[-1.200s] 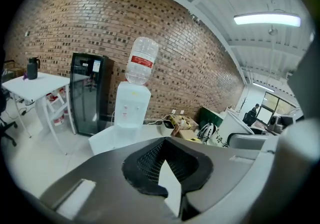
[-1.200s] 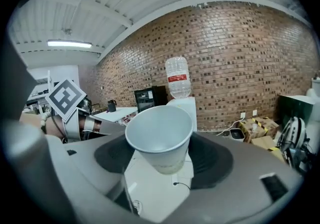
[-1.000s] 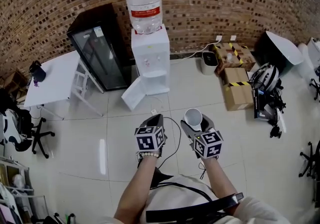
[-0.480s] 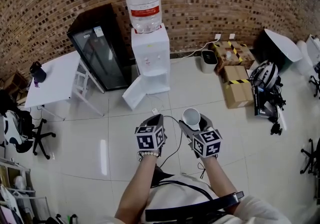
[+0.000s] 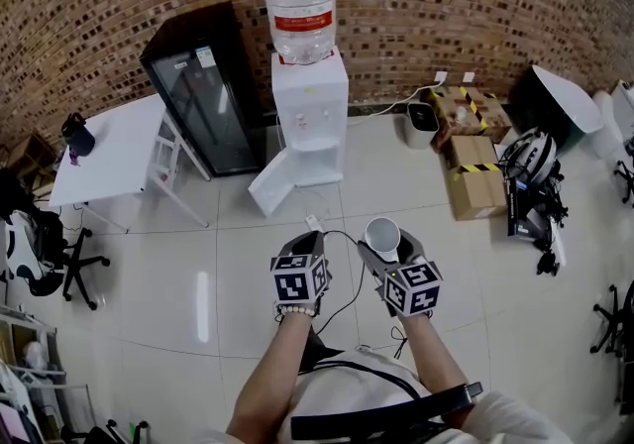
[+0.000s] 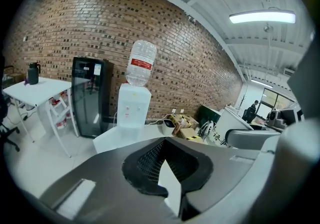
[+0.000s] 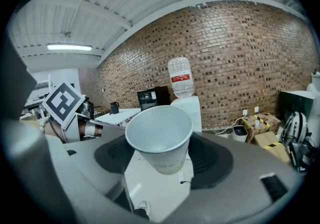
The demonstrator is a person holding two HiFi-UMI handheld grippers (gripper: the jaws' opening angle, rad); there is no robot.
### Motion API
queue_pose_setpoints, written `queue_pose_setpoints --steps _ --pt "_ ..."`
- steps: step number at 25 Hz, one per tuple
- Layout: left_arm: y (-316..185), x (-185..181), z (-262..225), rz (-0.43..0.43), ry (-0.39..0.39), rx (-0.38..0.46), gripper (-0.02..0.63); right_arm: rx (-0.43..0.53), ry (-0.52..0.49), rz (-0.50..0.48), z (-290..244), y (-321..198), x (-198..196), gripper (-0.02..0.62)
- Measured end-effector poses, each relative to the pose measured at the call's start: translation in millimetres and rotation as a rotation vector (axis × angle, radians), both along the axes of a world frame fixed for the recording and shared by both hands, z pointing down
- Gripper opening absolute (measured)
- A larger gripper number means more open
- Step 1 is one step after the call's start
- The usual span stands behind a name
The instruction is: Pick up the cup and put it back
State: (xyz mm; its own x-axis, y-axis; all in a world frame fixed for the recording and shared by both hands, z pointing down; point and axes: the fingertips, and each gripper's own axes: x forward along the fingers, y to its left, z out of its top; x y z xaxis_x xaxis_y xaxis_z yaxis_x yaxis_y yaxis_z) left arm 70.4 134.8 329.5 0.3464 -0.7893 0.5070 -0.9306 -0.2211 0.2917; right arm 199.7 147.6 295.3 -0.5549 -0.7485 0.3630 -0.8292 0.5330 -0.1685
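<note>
The right gripper is pinching the white paper cup up in the air, and I think the thin cup could get squashed by a hard squeeze or slip out of a loose one.

In the head view, both arms are reaching out in front of the person, side by side, over the shiny floor. The left gripper and the right one are pointing a bit down, toward the water dispenser. In the left gripper view, its jaws are pressing together with nothing in them. In the right gripper view, the jaws are squeezing the cup low on its sides, and its open mouth is facing up.
</note>
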Motion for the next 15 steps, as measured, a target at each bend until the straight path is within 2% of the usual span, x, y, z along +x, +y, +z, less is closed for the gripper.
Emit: queue_pose_setpoints --steps 9,15 --pt "-27.1 -49.0 20.1 -0.014 -0.020 -0.039 0.002 -0.025 0.007 0.026 11.7 -37.3 -39.9 0.339" --pt "-60.7 -92.0 28.8 0.031 0.005 -0.025 0.002 -0.025 0.019 0.062 18.0 -82.1 -73.9 0.339"
